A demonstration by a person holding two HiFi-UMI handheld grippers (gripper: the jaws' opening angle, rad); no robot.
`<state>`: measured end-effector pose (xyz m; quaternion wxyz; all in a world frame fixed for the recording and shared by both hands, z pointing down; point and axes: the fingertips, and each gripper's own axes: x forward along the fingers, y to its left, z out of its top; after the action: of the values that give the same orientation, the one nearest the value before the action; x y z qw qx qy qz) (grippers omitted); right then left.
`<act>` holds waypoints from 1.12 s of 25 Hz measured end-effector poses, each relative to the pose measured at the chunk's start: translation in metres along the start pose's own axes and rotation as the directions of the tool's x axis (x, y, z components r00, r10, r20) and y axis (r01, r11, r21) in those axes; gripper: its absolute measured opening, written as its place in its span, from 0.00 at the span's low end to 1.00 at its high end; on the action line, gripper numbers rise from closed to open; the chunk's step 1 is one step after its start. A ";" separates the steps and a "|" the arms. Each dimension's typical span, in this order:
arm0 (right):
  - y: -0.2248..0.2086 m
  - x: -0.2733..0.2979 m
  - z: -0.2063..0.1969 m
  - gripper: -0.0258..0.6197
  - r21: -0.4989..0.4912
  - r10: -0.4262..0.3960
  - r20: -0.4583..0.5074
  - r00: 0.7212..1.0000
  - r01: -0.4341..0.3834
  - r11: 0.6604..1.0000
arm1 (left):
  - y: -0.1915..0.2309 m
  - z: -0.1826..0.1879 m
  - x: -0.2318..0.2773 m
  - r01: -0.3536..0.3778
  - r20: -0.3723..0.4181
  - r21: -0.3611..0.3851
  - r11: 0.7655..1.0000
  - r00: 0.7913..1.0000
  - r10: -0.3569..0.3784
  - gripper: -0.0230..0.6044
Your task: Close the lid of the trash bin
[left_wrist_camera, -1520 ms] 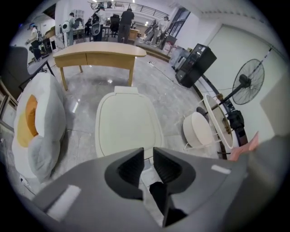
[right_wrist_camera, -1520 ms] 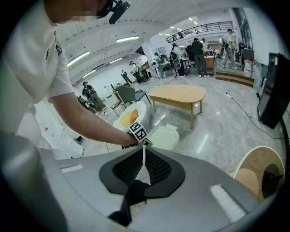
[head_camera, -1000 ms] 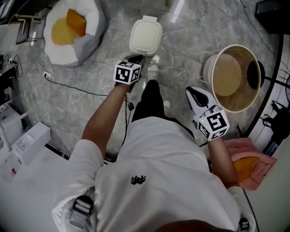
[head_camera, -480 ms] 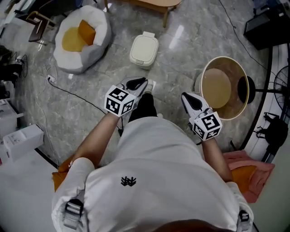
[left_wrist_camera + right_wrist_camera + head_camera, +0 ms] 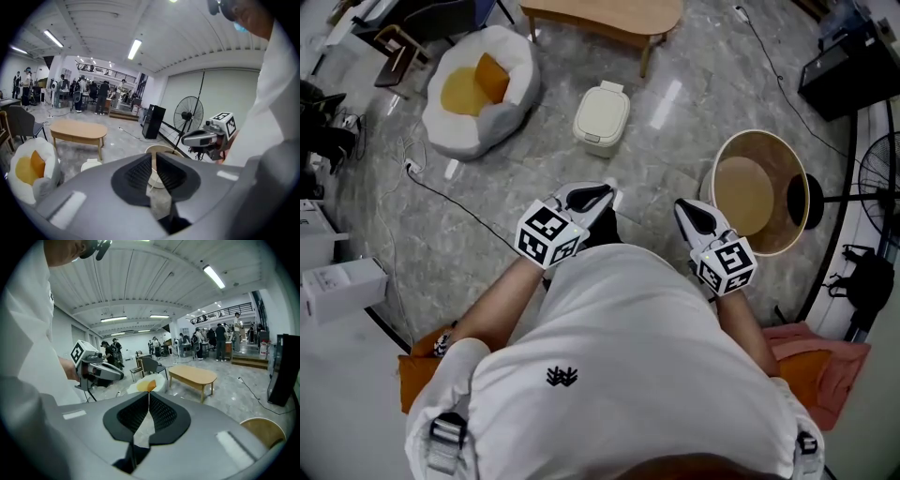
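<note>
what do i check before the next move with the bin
1. Lid down on the bin: ok, looks shut.
2. Lid flush all round: cannot tell, too small.
3. Left gripper empty: ok, jaws nearly together on nothing.
4. Right gripper empty: ok, jaws together on nothing.
5. Bin within reach: not ok, it stands well ahead of both grippers.

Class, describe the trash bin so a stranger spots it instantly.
Find the light wooden oval table at the head view's top. Just below it stands the small cream plastic trash bin. Unlike the round white beanbag and round tan tub, it is boxy.
</note>
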<state>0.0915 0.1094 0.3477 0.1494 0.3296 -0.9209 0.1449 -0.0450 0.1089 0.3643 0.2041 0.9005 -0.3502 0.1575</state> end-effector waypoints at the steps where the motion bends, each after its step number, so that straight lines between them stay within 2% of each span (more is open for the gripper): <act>1: 0.001 -0.002 0.001 0.05 -0.003 -0.003 0.004 1.000 0.003 1.000 | -0.003 0.000 -0.002 0.003 0.002 0.003 1.000 1.000 -0.003 0.17; 19: 0.006 -0.045 -0.003 0.04 -0.020 -0.054 0.054 0.997 0.055 0.998 | -0.054 0.007 0.006 0.073 0.021 0.052 0.996 0.997 -0.074 0.17; 28: 0.010 -0.060 -0.010 0.04 0.027 -0.044 0.070 0.997 0.042 0.999 | -0.076 0.006 -0.009 0.063 -0.025 0.054 0.997 0.998 -0.061 0.17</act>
<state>0.1312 0.1546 0.3327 0.1158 0.3562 -0.9164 0.1416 0.0022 0.1629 0.3358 0.1883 0.9143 -0.3153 0.1709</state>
